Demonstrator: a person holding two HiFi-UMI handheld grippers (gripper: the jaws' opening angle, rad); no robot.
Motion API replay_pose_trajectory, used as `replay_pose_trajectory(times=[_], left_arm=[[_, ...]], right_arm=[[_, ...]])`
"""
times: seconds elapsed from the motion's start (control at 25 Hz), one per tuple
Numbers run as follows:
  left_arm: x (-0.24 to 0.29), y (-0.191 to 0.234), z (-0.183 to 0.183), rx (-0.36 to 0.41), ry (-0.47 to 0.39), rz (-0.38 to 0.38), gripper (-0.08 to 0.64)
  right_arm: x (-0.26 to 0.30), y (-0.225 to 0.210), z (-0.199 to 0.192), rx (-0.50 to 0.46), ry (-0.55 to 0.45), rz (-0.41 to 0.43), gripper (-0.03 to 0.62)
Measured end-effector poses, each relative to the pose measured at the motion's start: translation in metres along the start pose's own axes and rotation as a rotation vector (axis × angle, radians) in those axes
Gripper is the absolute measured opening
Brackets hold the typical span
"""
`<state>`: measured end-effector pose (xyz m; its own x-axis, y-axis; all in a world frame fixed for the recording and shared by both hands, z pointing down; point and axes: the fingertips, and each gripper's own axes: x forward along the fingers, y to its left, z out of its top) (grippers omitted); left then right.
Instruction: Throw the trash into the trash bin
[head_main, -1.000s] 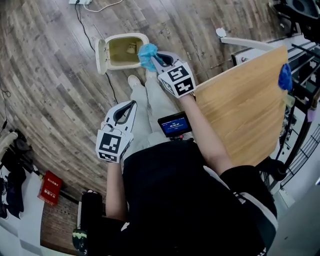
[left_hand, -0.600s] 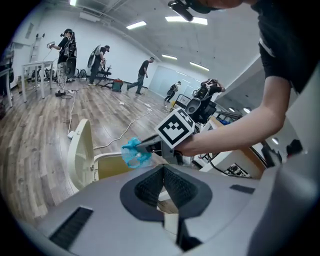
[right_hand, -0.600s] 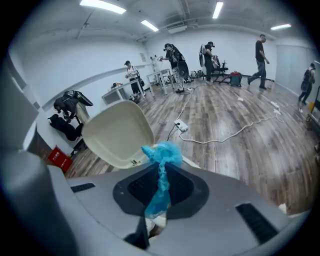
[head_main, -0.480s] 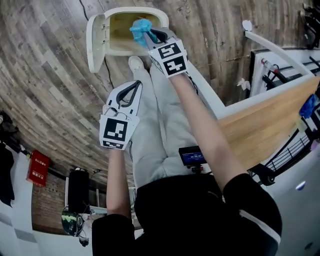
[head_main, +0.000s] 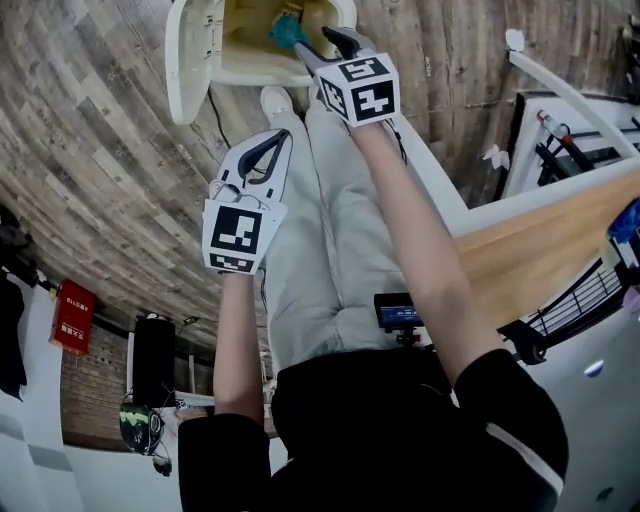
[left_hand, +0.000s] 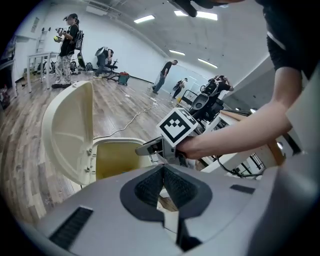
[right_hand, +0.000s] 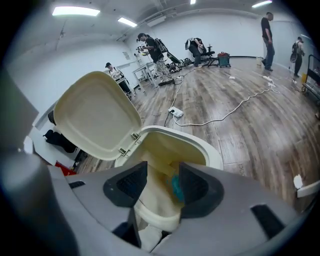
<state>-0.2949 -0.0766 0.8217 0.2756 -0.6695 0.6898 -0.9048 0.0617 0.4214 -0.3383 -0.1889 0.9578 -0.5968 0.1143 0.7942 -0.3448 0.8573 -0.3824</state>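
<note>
Now that the jaws of the right gripper (right_hand: 159, 182) have just opened wide over the trash bin (right_hand: 202, 146) mid-frame, hold steady until the blue trash (right_hand: 176, 188) loose between them drops in.

I can read no text: the white label on the red box (head_main: 75, 317) at eight o'clock and the small screen (head_main: 398, 312) at four o'clock are too small.

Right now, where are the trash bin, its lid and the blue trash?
trash bin (right_hand: 205, 146), right gripper view, far rim.
lid (right_hand: 95, 116), right gripper view, inner face.
blue trash (right_hand: 176, 187), right gripper view, its visible part.
</note>
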Motion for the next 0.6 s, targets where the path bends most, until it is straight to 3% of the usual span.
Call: replay_pose_trajectory(times=[0.08, 0.24, 0.4, 0.6], left_arm=[[-0.003, -0.004, 0.001, 0.007, 0.002, -0.005, 0.008], [-0.031, -0.019, 0.014, 0.029, 0.000, -0.010, 0.008], [-0.081, -0.039, 0.037, 0.054, -0.025, -0.003, 0.008], [-0.153, -0.036, 0.110, 0.179, -0.129, 0.041, 0.008]], right_arm=[[-0.016, 0.002, 0.004, 0.004, -0.001, 0.001, 0.184], [-0.066, 0.020, 0.026, -0.069, -0.038, -0.033, 0.030], [-0.133, 0.064, 0.073, -0.055, -0.175, 0.041, 0.003], [-0.215, 0.126, 0.167, -0.183, -0.352, 0.120, -0.002]])
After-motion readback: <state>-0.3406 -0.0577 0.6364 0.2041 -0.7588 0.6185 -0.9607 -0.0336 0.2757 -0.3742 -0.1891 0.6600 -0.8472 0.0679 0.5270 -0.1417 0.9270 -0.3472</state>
